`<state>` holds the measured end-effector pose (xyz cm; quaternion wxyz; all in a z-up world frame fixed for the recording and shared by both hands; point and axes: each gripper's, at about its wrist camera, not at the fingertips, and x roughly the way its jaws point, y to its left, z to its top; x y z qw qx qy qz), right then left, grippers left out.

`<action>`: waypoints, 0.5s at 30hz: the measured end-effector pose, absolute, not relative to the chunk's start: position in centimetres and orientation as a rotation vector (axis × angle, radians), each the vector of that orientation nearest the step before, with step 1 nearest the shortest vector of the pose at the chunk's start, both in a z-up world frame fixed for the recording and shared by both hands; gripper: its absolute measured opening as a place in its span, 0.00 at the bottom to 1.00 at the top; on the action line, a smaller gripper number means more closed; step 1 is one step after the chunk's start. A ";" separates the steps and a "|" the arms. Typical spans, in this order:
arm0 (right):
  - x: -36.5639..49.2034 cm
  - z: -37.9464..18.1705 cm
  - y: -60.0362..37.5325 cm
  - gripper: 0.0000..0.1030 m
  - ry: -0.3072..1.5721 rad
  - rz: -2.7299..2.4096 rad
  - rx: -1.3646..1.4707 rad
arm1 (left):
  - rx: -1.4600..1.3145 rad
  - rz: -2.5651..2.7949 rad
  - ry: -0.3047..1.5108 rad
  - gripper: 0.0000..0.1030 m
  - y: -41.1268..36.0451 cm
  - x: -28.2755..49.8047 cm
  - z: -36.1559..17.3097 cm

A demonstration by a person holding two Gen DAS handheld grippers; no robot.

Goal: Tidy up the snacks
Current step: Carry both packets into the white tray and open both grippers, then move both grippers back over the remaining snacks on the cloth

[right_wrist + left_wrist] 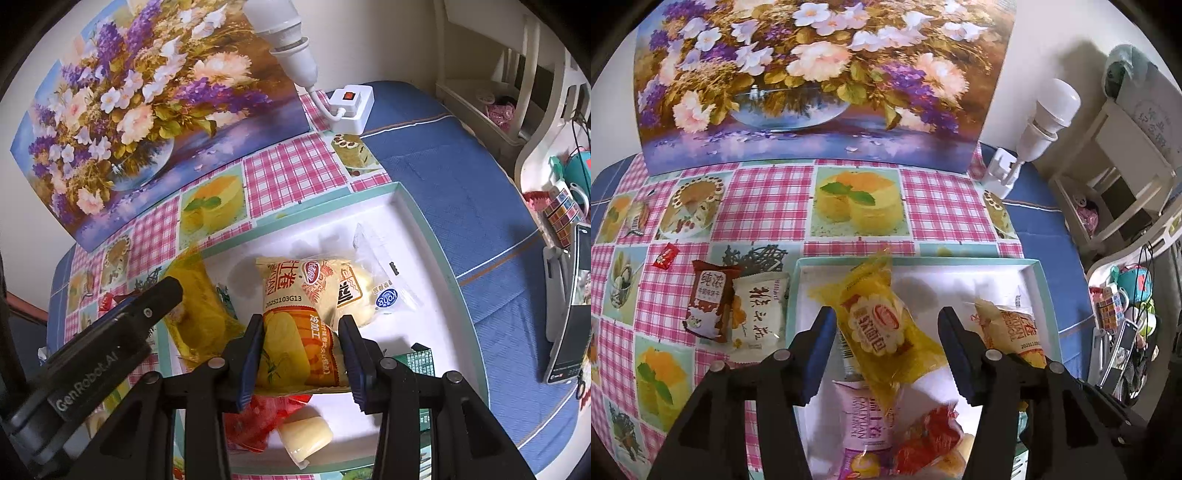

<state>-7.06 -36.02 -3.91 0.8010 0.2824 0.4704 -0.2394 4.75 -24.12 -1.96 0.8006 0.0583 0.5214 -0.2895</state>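
A white tray with a teal rim point(923, 260) point(417, 221) holds several snack packets. My left gripper point(886, 312) stands open over it. A yellow bread packet point(882, 343) point(199, 306) lies between its fingers on top of a purple packet point(864, 417), and the pads do not press it. My right gripper point(301, 319) is shut on an orange-yellow cake packet point(295, 295) point(1015, 328) at the tray's right side. A clear bun packet point(373, 288), a red packet point(255, 417) and a pale roll point(306, 434) also lie in the tray.
Left of the tray, a brown biscuit packet point(711, 299), a white packet point(759, 314) and a small red candy point(666, 256) lie on the checked cloth. A flower painting point(812, 74) stands behind, a bulb lamp point(1056, 107) and white shelf point(1115, 166) at the right.
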 end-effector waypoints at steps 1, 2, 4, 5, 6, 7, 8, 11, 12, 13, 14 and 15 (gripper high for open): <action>-7.0 -3.9 -36.0 0.43 1.011 -0.513 0.601 | 0.121 -0.608 1.118 0.59 -23.9 4.9 -1.9; -7.0 -3.9 -35.9 0.43 1.016 -0.514 0.595 | 0.118 -0.597 1.118 0.65 -23.7 5.0 -1.9; -6.8 -4.0 -35.8 0.45 1.030 -0.524 0.570 | 0.111 -0.571 1.112 0.72 -23.3 5.3 -1.8; -6.7 -4.0 -35.8 0.52 1.033 -0.530 0.559 | 0.109 -0.555 1.107 0.73 -23.0 5.5 -1.8; -6.7 -4.0 -35.8 0.59 1.035 -0.533 0.554 | 0.109 -0.544 1.104 0.73 -22.8 5.6 -1.8; -6.7 -4.0 -35.9 0.72 1.034 -0.539 0.546 | 0.111 -0.531 1.101 0.73 -22.6 5.8 -1.8; -6.6 -3.9 -35.9 0.75 1.033 -0.544 0.537 | 0.115 -0.517 1.097 0.74 -22.4 6.0 -1.8; -6.6 -3.9 -35.9 0.78 1.032 -0.550 0.522 | 0.119 -0.477 1.086 0.85 -21.6 6.5 -2.0; -6.6 -3.9 -36.0 0.80 1.032 -0.557 0.515 | 0.119 -0.469 1.083 0.86 -21.4 6.6 -2.0; -6.6 -3.9 -36.0 0.86 1.031 -0.560 0.511 | 0.120 -0.457 1.079 0.86 -21.1 6.8 -2.1; -6.6 -3.9 -36.0 0.93 1.028 -0.567 0.503 | 0.124 -0.447 1.077 0.86 -21.0 7.0 -2.2; -6.6 -3.9 -36.0 0.97 1.025 -0.570 0.498 | 0.126 -0.439 1.075 0.86 -20.8 7.0 -2.3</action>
